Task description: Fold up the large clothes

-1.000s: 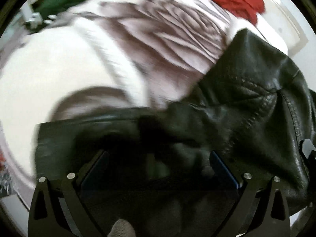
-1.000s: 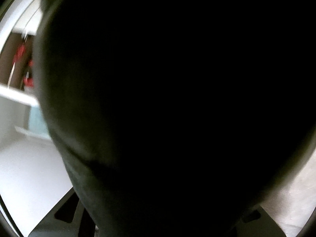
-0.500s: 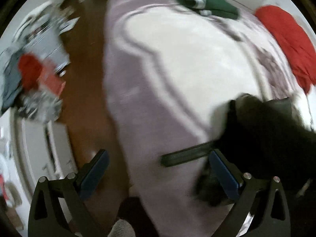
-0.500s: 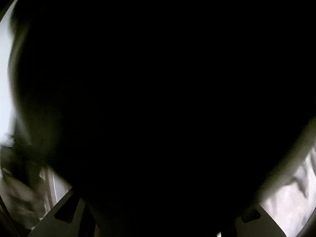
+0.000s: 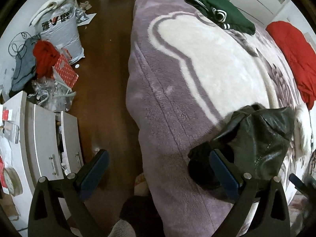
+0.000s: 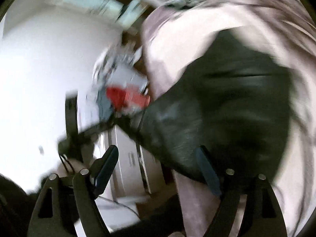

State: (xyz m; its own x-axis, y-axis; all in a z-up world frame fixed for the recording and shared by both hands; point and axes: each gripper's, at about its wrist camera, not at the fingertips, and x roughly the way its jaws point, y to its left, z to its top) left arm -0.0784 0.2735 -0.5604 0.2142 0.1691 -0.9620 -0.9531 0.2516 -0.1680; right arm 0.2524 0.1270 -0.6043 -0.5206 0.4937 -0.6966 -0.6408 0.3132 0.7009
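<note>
A: Where is the black jacket (image 5: 262, 138) right now?

B: It lies in a bunched heap on the bed (image 5: 169, 102), near the edge, on the soft purple and white blanket (image 5: 213, 59). It looks like shiny leather with a zip.

A: Is any tool holding it?

B: No. The left tool (image 5: 158, 169) is wide open and has nothing in it. One of its blue pads sits just by the jacket's edge, and I cannot tell if it touches. The right tool (image 6: 158, 167) has just been opening. Its jaws stand wide now, and the jacket (image 6: 227, 106) is in front of its far pad, not pinched. That picture is very blurry.

A: So what should be done with the jacket?

B: I think it has to be spread flat first. A heap like that will not fold well. Each tool could pinch one side of the bottom hem or a shoulder, then pull apart so the jacket lies smooth. Leather is thick and slippery, so the pinch should go deep, not just on the rim.

A: What else is around?

B: A green top (image 5: 227, 13) lies at the far end of the bed, and a red garment (image 5: 292, 59) at the far side. Down on the dark floor (image 5: 106, 79) is a grey bag (image 5: 59, 31) beside a pile of stuff, and white drawers (image 5: 53, 144) stand close by.

A: Can you read anything?

B: The grey bag has big print with a red V in it. The other signs look Chinese and I cannot read them well.
</note>
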